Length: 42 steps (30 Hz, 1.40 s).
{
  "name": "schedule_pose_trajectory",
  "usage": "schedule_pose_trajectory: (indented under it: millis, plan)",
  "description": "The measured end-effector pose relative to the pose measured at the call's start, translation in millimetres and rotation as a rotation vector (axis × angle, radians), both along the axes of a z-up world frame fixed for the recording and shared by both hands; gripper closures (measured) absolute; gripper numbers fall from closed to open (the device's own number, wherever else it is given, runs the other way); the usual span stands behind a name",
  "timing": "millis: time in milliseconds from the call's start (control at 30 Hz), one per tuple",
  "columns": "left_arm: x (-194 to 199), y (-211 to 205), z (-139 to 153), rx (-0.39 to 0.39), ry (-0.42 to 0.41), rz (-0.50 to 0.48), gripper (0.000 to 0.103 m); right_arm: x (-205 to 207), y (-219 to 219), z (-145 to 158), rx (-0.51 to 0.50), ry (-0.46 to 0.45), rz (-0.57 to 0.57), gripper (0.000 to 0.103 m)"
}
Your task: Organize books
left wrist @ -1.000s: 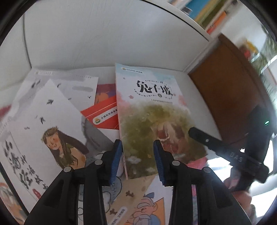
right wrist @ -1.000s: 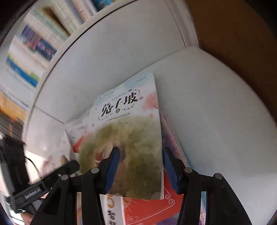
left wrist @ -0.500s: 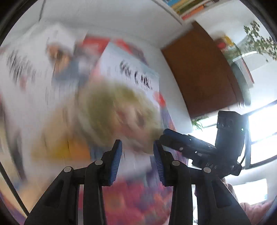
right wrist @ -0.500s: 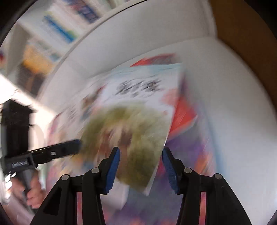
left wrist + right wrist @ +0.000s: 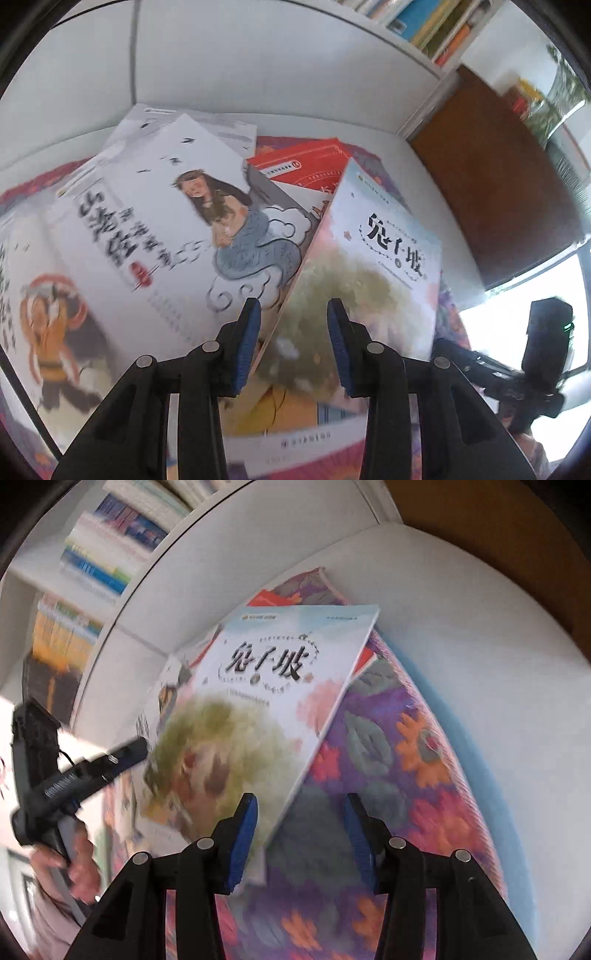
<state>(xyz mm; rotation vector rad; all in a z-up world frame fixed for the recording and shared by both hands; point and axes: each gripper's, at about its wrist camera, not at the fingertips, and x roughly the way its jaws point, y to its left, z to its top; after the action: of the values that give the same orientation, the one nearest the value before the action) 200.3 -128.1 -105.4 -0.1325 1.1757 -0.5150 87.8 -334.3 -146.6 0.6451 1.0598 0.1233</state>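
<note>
A book with a pale blue top and a green blotch on its cover (image 5: 376, 280) (image 5: 266, 709) lies skewed on top of a loose pile. My left gripper (image 5: 293, 343) hovers open over its lower left corner, pads apart and not pressing on it. In the right wrist view one tip of the left gripper (image 5: 136, 747) is at that book's left edge. My right gripper (image 5: 301, 834) is open above its lower right corner and a purple flowered book (image 5: 388, 746). A white book with a mermaid (image 5: 166, 221) and a red book (image 5: 306, 162) lie in the pile.
The pile rests on a white shelf board (image 5: 461, 627) with a white back wall. Upright books fill the shelves above (image 5: 424, 26) (image 5: 96, 561). A brown wooden panel (image 5: 498, 184) closes the right side. A hand (image 5: 77, 867) grips the left tool.
The green-blotch book has slid and turned on the pile, now further right in the left view and further left in the right view. Both grippers have swung sideways; their gaps look unchanged.
</note>
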Motion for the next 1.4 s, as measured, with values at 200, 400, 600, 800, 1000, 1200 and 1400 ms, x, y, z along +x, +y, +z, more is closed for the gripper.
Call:
schedule_pose_trajectory:
  millis: [200, 400, 600, 800, 1000, 1200, 1400]
  plan:
    - [-16, -26, 5, 0.072, 0.002, -0.125, 0.068, 17, 13, 8, -0.073, -0.014, 0.031, 0.051]
    - [-60, -11, 2, 0.047, 0.081, -0.153, 0.068, -3, 13, 13, -0.092, 0.013, 0.144, 0.051]
    - [-143, 31, -18, -0.051, 0.271, -0.048, 0.068, -56, 43, 10, -0.085, 0.082, 0.313, 0.049]
    - [-180, 74, -42, -0.155, 0.427, 0.025, 0.070, -98, 56, -3, 0.082, 0.169, 0.450, 0.049]
    - [-155, 67, -47, -0.162, 0.460, -0.110, 0.070, -111, 13, -23, 0.253, 0.239, 0.403, 0.056]
    - [-143, 70, -56, -0.247, 0.485, -0.100, 0.070, -100, -2, -46, 0.399, 0.267, 0.418, 0.077]
    - [-135, 82, -63, -0.292, 0.547, -0.106, 0.072, -92, 7, -50, 0.441, 0.259, 0.474, 0.077]
